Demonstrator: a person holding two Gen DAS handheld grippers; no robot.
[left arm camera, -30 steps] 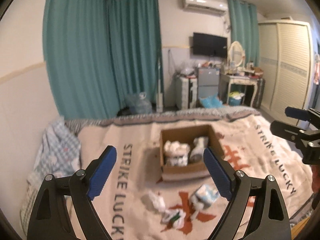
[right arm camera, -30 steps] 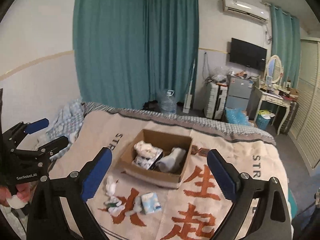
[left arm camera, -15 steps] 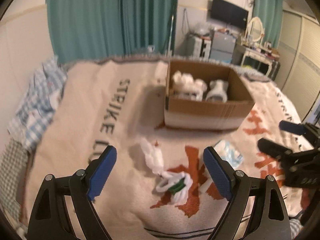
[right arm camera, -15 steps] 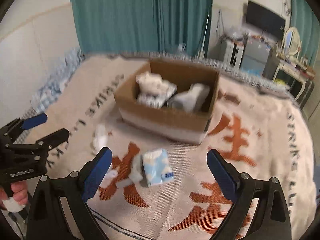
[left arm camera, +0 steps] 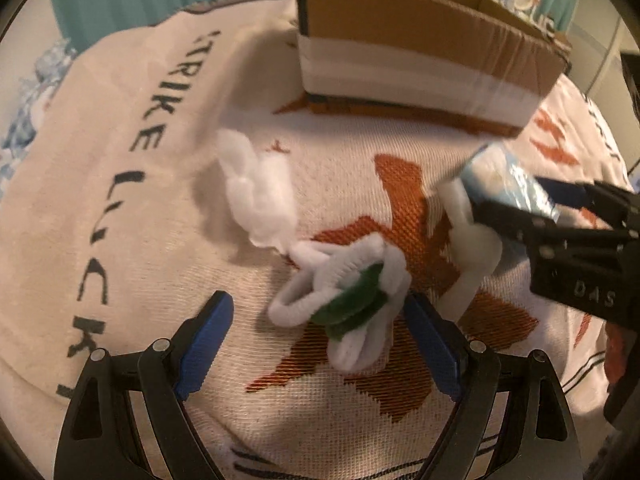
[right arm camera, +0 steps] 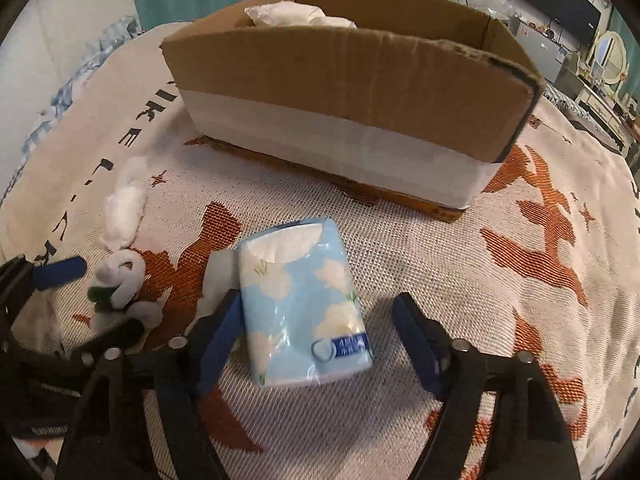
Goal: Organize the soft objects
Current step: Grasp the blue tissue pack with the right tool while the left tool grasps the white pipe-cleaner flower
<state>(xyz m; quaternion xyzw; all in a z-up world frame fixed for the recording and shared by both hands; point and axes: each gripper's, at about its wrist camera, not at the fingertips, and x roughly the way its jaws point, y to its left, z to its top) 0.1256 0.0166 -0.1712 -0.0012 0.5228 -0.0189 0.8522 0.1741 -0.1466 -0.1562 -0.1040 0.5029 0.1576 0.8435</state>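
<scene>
A light-blue tissue pack (right arm camera: 304, 300) lies on the blanket between the jaws of my right gripper (right arm camera: 320, 340). Those jaws are closing: the left pad is at the pack's edge, while a gap remains at the right pad. My left gripper (left arm camera: 320, 344) stands open, low over a white and green fuzzy bundle (left arm camera: 344, 292) that sits between its fingertips. A white cotton wad (left arm camera: 256, 196) lies to the left of the bundle, and a pale white piece (left arm camera: 472, 248) lies beside the tissue pack (left arm camera: 508, 184). The cardboard box (right arm camera: 360, 92) stands just beyond, with white soft items inside.
The patterned blanket (right arm camera: 460, 280) with orange figures and black lettering covers the bed. A blue checked cloth (left arm camera: 36, 92) lies at the left edge. Each gripper shows in the other's view, close side by side. Furniture and a television stand at the back right.
Both grippers have dropped from high above the bed to just over the blanket and tipped downward. The right jaws have narrowed around the tissue pack. The left jaws stay wide.
</scene>
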